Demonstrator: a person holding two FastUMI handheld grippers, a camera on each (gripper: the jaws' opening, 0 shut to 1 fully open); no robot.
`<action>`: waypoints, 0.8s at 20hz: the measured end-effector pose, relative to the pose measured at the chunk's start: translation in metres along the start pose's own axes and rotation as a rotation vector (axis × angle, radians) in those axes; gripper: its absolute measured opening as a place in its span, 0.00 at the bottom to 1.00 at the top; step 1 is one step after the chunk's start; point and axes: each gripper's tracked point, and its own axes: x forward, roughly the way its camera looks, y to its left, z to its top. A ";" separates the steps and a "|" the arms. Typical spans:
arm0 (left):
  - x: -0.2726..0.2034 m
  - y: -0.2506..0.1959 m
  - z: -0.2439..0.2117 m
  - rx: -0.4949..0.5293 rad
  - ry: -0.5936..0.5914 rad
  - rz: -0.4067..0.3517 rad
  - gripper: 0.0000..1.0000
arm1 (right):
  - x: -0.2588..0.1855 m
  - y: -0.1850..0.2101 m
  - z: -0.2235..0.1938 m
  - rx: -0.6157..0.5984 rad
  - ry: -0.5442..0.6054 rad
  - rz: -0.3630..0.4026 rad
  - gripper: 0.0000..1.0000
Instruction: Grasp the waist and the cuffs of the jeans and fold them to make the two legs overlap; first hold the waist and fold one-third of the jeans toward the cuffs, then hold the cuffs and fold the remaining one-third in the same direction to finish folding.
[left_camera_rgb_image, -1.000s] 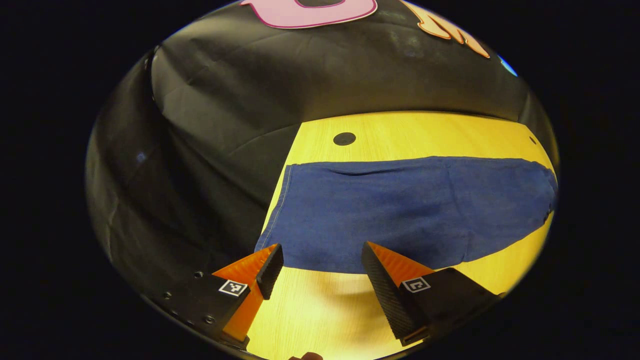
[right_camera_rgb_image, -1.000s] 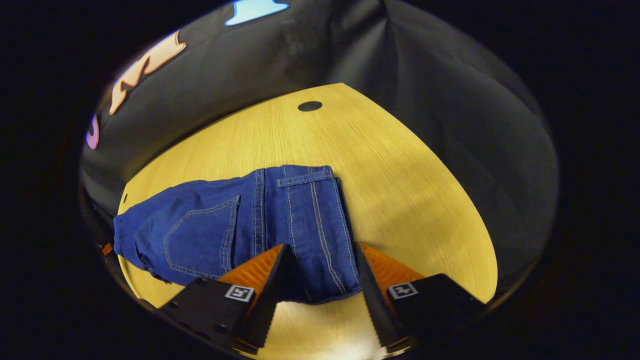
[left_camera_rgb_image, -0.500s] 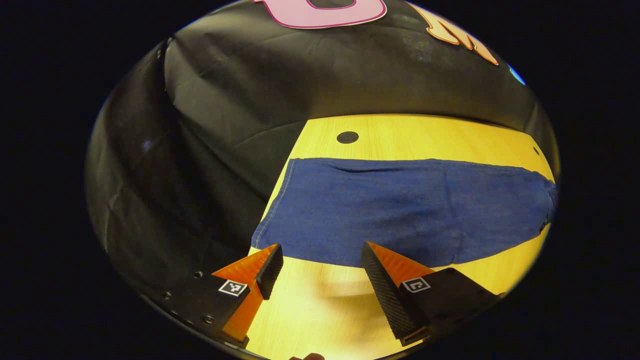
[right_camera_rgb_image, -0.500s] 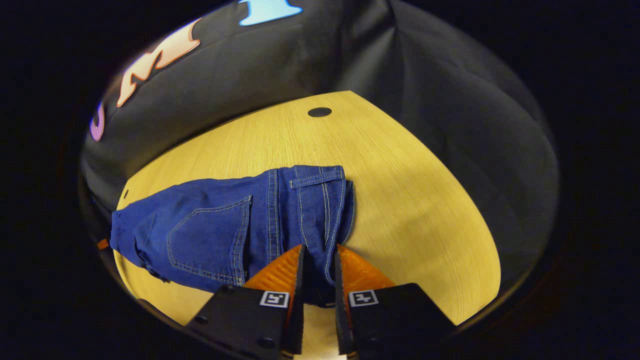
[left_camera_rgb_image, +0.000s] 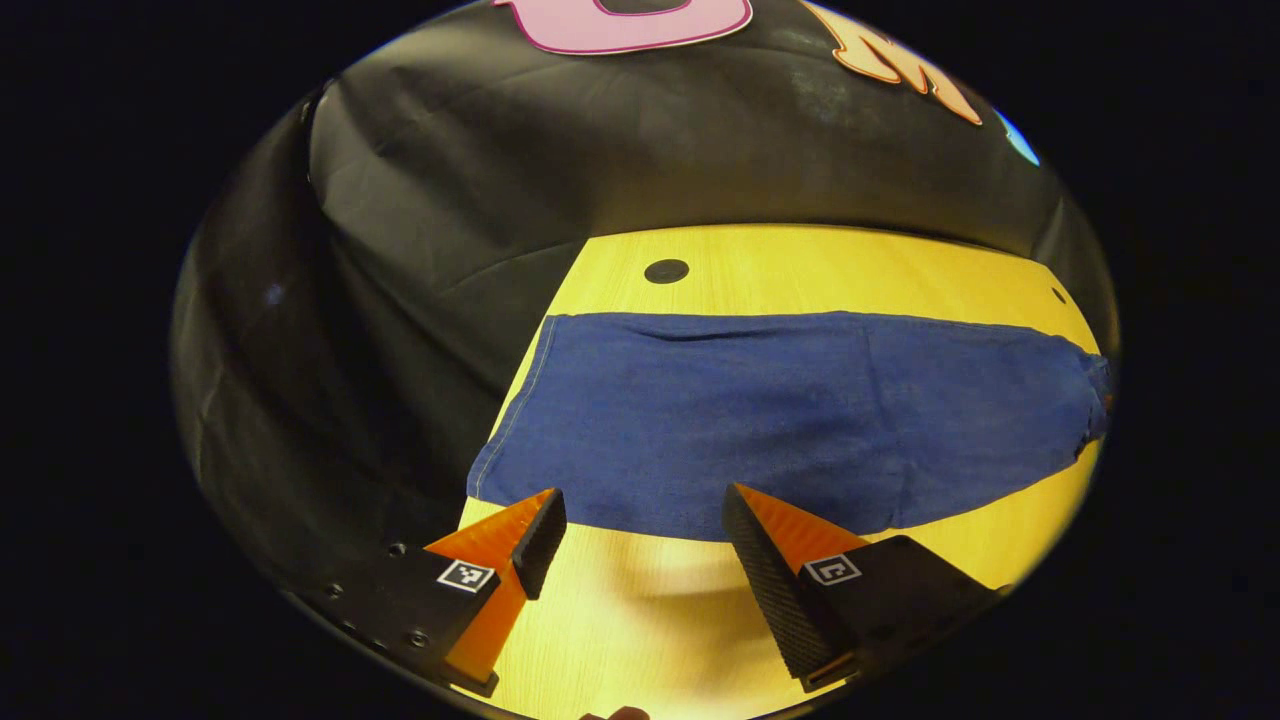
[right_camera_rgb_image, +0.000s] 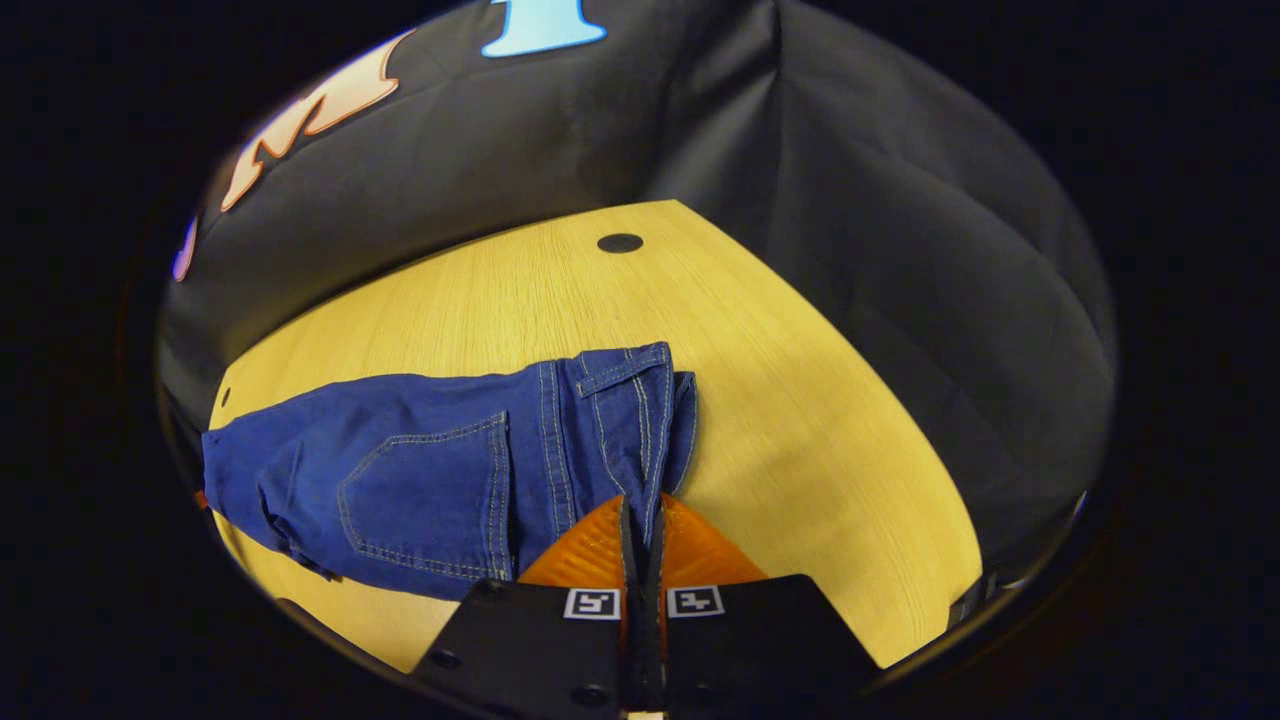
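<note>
Blue jeans (left_camera_rgb_image: 780, 415) lie flat across the yellow wooden table (left_camera_rgb_image: 850, 265). In the left gripper view the leg end stretches sideways, its cuff edge (left_camera_rgb_image: 510, 400) at the left. My left gripper (left_camera_rgb_image: 640, 525) hovers open just in front of the near edge of the leg, holding nothing. In the right gripper view the waist end of the jeans (right_camera_rgb_image: 600, 420) with a back pocket (right_camera_rgb_image: 430, 490) lies ahead. My right gripper (right_camera_rgb_image: 641, 520) is shut on the near corner of the waistband, and the denim bunches up between its fingers.
Black cloth walls close in the table on the far side and both ends. A round dark hole (left_camera_rgb_image: 666, 271) sits in the tabletop near the far left corner, and another hole (right_camera_rgb_image: 620, 243) near the far right corner. Bare wood lies to the right of the waist (right_camera_rgb_image: 820, 430).
My right gripper closed from wide open onto the waistband corner, pulling the denim into a fold. The left gripper stayed open and shifted slightly along the leg's near edge.
</note>
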 end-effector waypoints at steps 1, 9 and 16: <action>0.000 0.001 -0.001 0.004 0.002 -0.010 0.96 | -0.003 0.002 0.003 0.006 -0.012 -0.013 0.03; 0.000 0.010 -0.002 0.041 -0.021 -0.089 0.96 | -0.062 0.015 0.043 0.110 -0.181 -0.013 0.03; 0.005 0.007 0.002 0.037 -0.065 -0.166 0.96 | -0.119 0.015 0.044 0.066 -0.291 0.161 0.03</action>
